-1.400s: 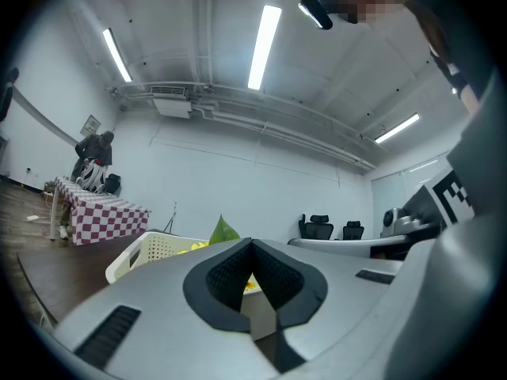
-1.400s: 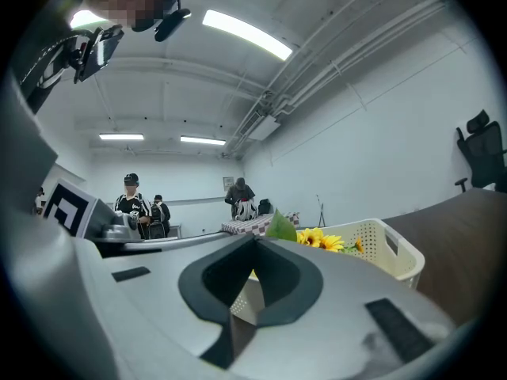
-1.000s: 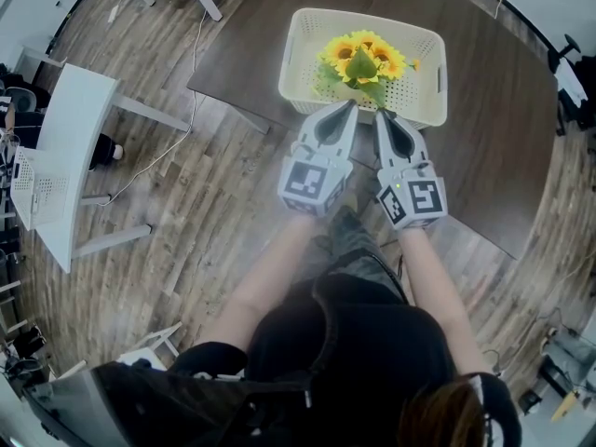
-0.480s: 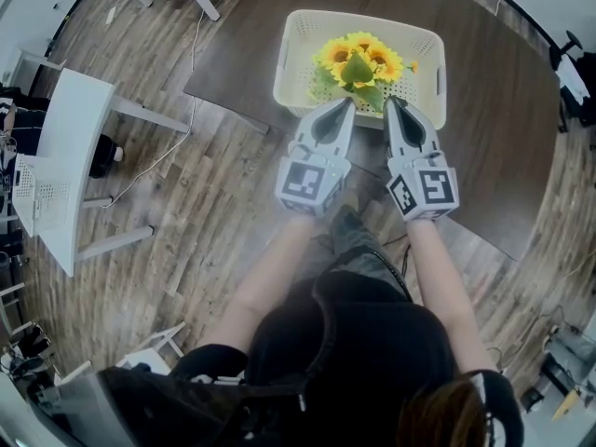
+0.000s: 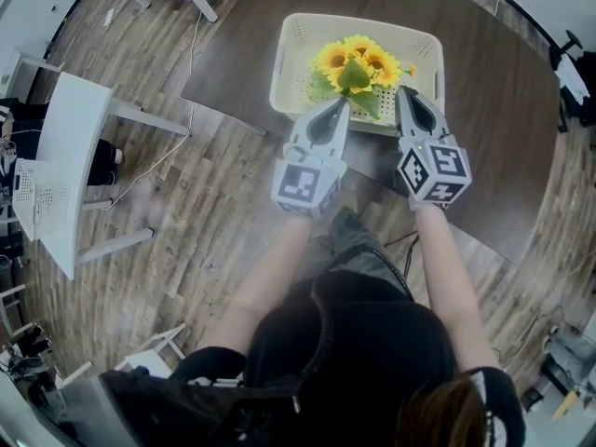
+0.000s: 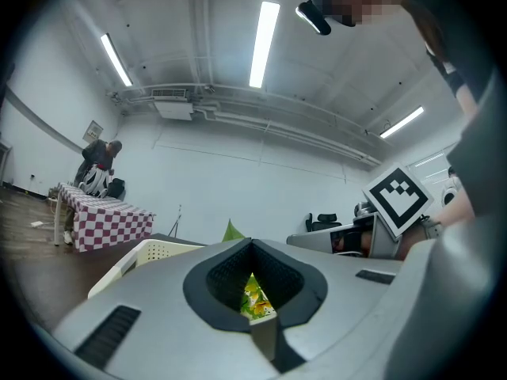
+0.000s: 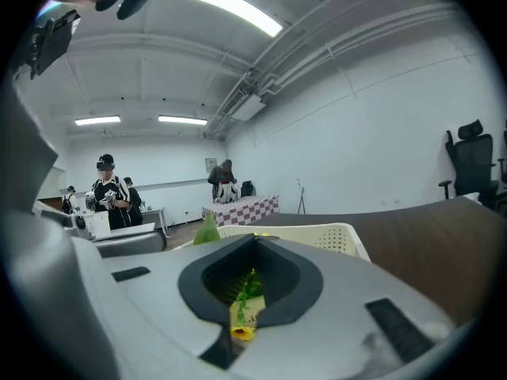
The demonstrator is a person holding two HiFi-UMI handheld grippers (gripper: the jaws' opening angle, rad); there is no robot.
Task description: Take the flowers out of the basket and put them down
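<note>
Flowers: yellow bunch (image 5: pixel 358 63) stands mid-basket (image 5: pixel 284 54) on the dark table (image 5: pixel 494 110).
Axis: heads up, leaves trailing toward the near wall; stems hidden.
Bearing: straight ahead, between both tips.
Left gripper (image 5: pixel 341 105): jaws together, empty, at the near rim.
Right gripper (image 5: pixel 405 93): jaws together, empty, over the rim just beside the bunch; probably nearer.

This is an open-plan lab or test room. It has bare white walls, strip lights (image 6: pixel 264 44) and exposed pipework (image 6: pixel 269 117) overhead, and a wood-plank floor (image 5: pixel 205 212) with a loose cable (image 5: pixel 191 91). There are white work tables (image 5: pixel 70 147) and an office chair (image 7: pixel 474 165), and people (image 7: pixel 111 195) stand at benches.
</note>
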